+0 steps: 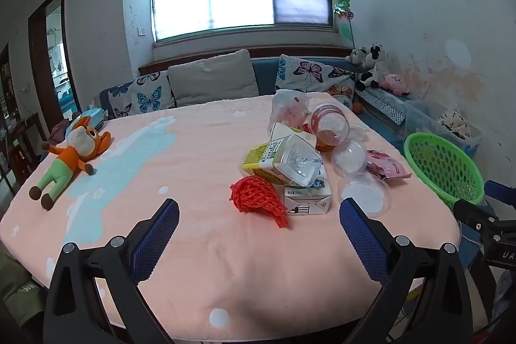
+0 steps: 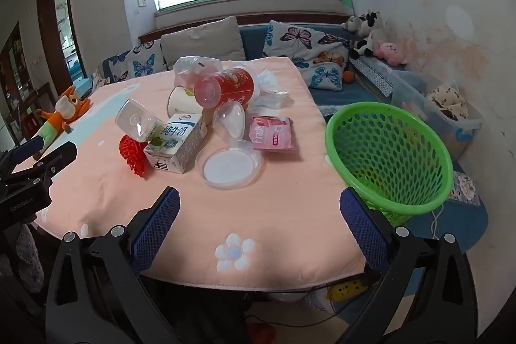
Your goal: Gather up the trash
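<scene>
Left gripper (image 1: 259, 207): jaws spread wide, nothing between the blue pads, poised over the near edge of the table, aimed at the trash pile
Right gripper (image 2: 259, 195): jaws wide apart as well, holding nothing, over the near edge with the basket just beside its right finger
Table (image 2: 283, 224): covered by a pink cloth with white flowers and a pale blue patch
Trash pile: gathered on the right half of the table, left of the basket
Red foam net (image 1: 258, 199): nearest item to the left gripper, touching the milk carton
Milk carton (image 2: 177, 141): lying on its side, white and blue, with a clear plastic bottle (image 2: 138, 124) resting tilted on top of it
Clear plastic lids: one round lid (image 2: 229, 165) flat on the cloth, another clear lid (image 2: 229, 120) propped on edge behind it
Pink snack packet (image 2: 274, 134): flat, right of the lids
Red jar (image 2: 225, 86): on its side at the back of the pile, beside a paper cup (image 2: 180, 100) and a crumpled plastic bag (image 2: 193, 65)
Green basket (image 2: 390, 157): perforated plastic, tilted at the right edge of the table
Plush toy (image 1: 71, 155): orange and green, lying on the left side, well apart from the trash
</scene>
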Demonstrator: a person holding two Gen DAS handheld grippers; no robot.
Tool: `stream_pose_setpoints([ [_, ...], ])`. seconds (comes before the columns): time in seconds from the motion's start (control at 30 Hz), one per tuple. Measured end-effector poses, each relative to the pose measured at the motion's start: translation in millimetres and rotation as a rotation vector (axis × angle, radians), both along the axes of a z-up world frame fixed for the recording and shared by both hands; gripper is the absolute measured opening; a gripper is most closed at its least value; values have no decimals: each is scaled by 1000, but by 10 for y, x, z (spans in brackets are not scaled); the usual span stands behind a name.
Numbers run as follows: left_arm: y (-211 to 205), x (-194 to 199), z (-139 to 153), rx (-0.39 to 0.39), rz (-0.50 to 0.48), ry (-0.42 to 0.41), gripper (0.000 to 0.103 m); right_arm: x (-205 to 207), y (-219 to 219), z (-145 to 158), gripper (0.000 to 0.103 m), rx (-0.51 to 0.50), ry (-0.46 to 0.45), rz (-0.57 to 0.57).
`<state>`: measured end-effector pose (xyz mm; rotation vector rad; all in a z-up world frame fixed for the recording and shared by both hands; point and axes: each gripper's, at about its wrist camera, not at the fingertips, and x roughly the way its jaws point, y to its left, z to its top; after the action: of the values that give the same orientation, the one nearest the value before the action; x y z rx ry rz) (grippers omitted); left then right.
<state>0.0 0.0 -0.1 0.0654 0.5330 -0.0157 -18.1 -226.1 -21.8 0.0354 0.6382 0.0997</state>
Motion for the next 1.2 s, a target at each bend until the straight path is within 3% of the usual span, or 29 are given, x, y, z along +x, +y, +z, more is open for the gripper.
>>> stream_pose_setpoints([
  [0.2, 50, 10, 2, -3, 7, 3, 97, 13, -37, -3, 99, 16, 6, 2],
  [0.47, -177, -49, -43, 10, 1, 2, 97, 4, 5, 17, 99, 6, -4, 0],
  [1.2, -103, -13, -31, 4, -8, 11, 97, 17, 29, -25, 99, 4, 1, 2],
])
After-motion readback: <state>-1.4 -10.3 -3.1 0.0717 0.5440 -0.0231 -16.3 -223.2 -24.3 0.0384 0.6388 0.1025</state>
